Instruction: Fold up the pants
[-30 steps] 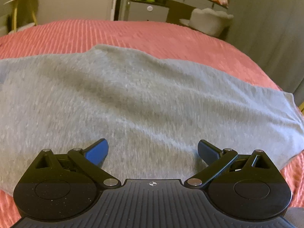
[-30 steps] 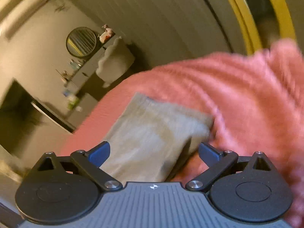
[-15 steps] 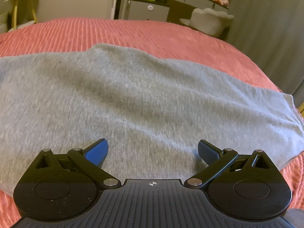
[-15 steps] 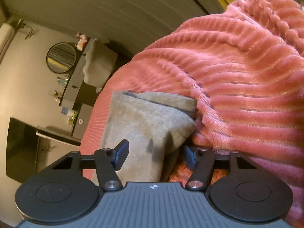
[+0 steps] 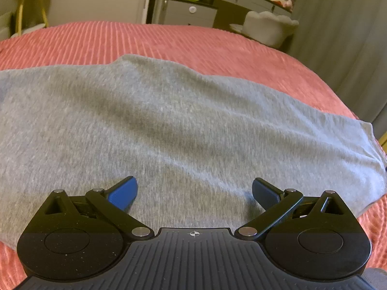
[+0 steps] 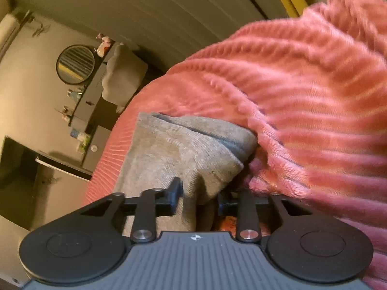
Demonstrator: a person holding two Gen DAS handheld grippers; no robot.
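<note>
Your grey pants (image 5: 169,125) lie spread flat across the coral ribbed bedspread (image 5: 193,46); in your right view their folded end (image 6: 188,149) sits against a bunched ridge of that bedspread (image 6: 302,101); your right claw (image 6: 198,197) has just been closing, with a fold of the pants between its fingers (whether the pads already press, I cannot tell); your left claw (image 5: 194,193) stands spread wide just over the fabric, gripping nothing; beyond the bed stand a dresser (image 5: 191,12) and a round mirror (image 6: 75,64).

I count one pair of grey pants (image 5: 169,125) on one pink bedspread (image 5: 169,41) — two grippers, left (image 5: 194,191) and right (image 6: 197,194) — one round mirror (image 6: 75,64), one pale chair (image 5: 268,27).
</note>
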